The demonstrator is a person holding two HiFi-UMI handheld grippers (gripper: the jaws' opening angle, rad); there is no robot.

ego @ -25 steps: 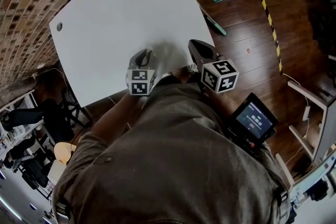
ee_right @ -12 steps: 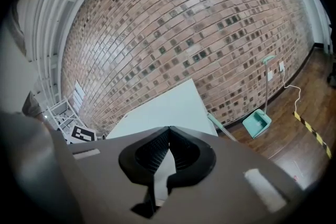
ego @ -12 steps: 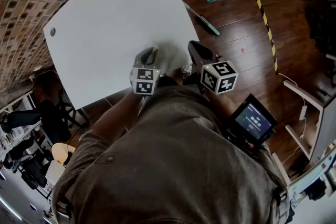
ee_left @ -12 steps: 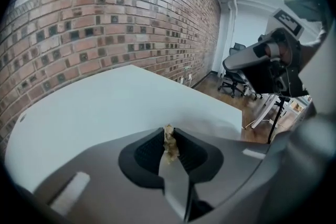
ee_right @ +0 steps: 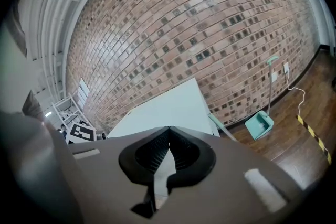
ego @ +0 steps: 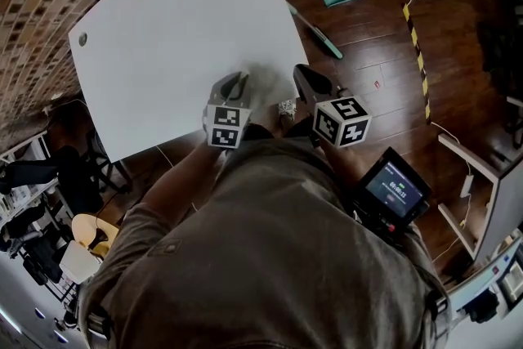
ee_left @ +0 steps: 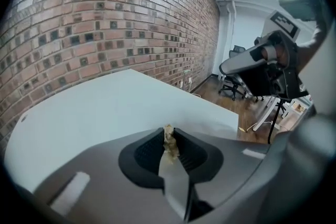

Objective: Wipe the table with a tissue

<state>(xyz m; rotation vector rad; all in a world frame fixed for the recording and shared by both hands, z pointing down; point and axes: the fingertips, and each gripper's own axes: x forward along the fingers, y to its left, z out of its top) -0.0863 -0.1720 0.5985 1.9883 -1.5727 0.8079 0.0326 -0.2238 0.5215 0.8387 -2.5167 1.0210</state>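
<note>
The left claw [ee_left: 168,132] is clenched on a small tan tissue scrap [ee_left: 169,145], held over the white worktop [ego: 180,29] at the head view's centre. The right claw [ee_right: 168,129] is clenched on nothing.

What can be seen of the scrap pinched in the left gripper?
A small crumpled tan scrap, paper-like and probably tissue, is clamped between the shut jaws of the left gripper, its wrinkled top poking past their tips. It sits over the white table, close to its near edge; contact with the tabletop cannot be told.
</note>
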